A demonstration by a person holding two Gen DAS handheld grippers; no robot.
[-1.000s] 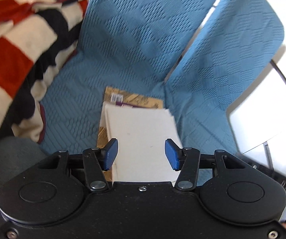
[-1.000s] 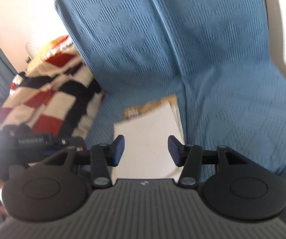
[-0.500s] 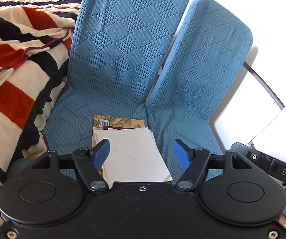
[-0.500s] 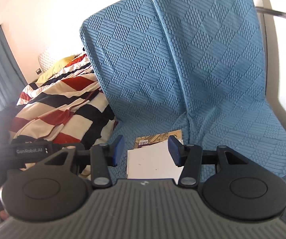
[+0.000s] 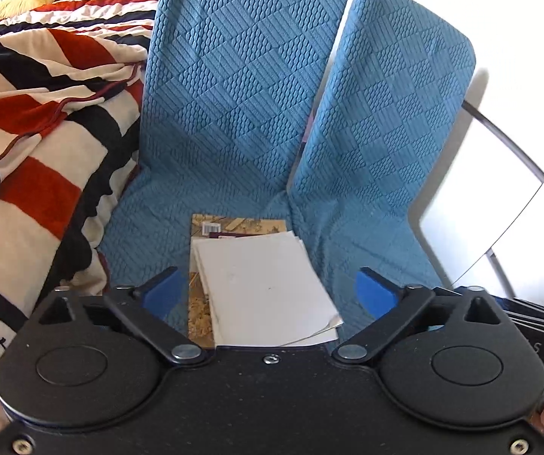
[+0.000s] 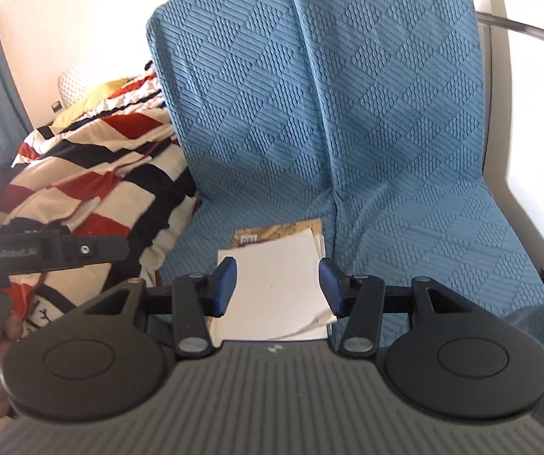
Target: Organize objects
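A stack of white booklets (image 5: pixel 260 284) lies on a brown patterned book (image 5: pixel 234 225) on the blue seat cushion. In the right wrist view the same white stack (image 6: pixel 275 284) covers most of the brown book (image 6: pixel 283 229). My left gripper (image 5: pixel 268 294) hovers above and short of the stack; its jaws are opening and stand wide, with nothing gripped. My right gripper (image 6: pixel 277 284) is open about half way, also above the stack, its blue pads apart from the paper.
Two blue textured cushions (image 5: pixel 241 87) form the seat and backrest. A red, black and cream striped blanket (image 5: pixel 33 132) lies to the left. A white wall and a curved metal chair frame (image 5: pixel 499 125) are on the right. The other handle (image 6: pixel 44 252) shows at the left.
Both grippers have drawn back and up from the stack, so it looks smaller and more of the backrest shows. The left jaws have spread from half open to wide.
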